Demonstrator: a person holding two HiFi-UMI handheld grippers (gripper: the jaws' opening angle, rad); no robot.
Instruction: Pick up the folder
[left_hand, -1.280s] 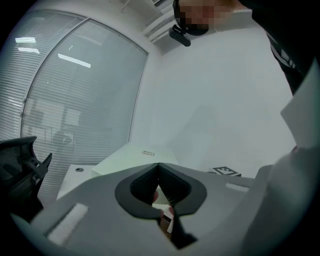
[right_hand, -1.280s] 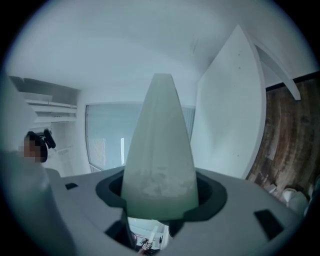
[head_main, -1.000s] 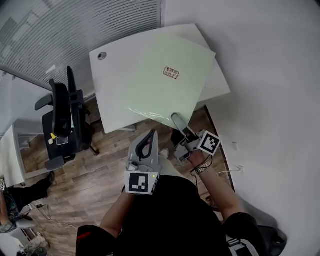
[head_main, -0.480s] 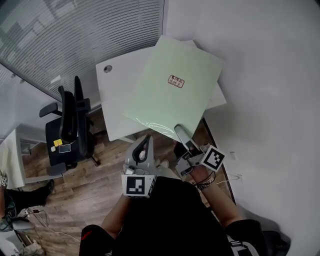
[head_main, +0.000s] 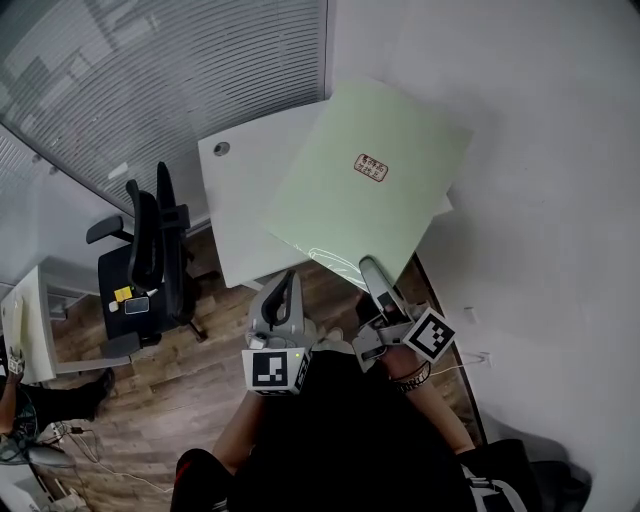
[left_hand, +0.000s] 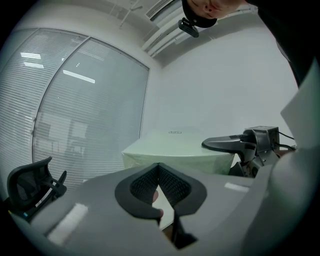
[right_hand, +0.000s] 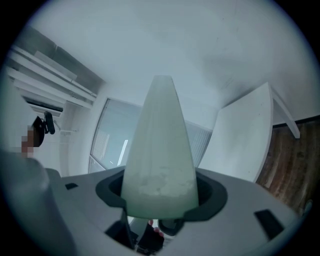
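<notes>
Item: pale green folder (head_main: 370, 190), flat and broad, with a small printed label (head_main: 370, 167) on its upper face. Location: over the right and far part of the white desk (head_main: 245, 200), its far corner close to the wall (head_main: 540, 150). It sat tilted and appeared to be raised off the desk top, though no view showed the gap beneath it plainly. Holder: right gripper (head_main: 372, 270), its fingers closed on the middle of the folder's near edge, one finger lying along the top face; the right gripper view showed the sheet filling the space between the pads. The whole folder hung from this one narrow grip. Second tool: left gripper (head_main: 288, 278), near and to the left of the folder, apart from it, its fingers drawn together with nothing between them. Surroundings: office chair (head_main: 150, 255) at the left and wooden floor (head_main: 200, 370) below the desk's near edge. Step in hand, as judged: the lift itself, with the grasp made and the folder being carried up off the desk. Next move, as judged: a steady rise with firm grip pressure, keeping the far corner off the wall. A wide, thin sheet held at one edge would tend to sag or swing, so the left gripper could take a second hold on the near edge if the folder drooped.
</notes>
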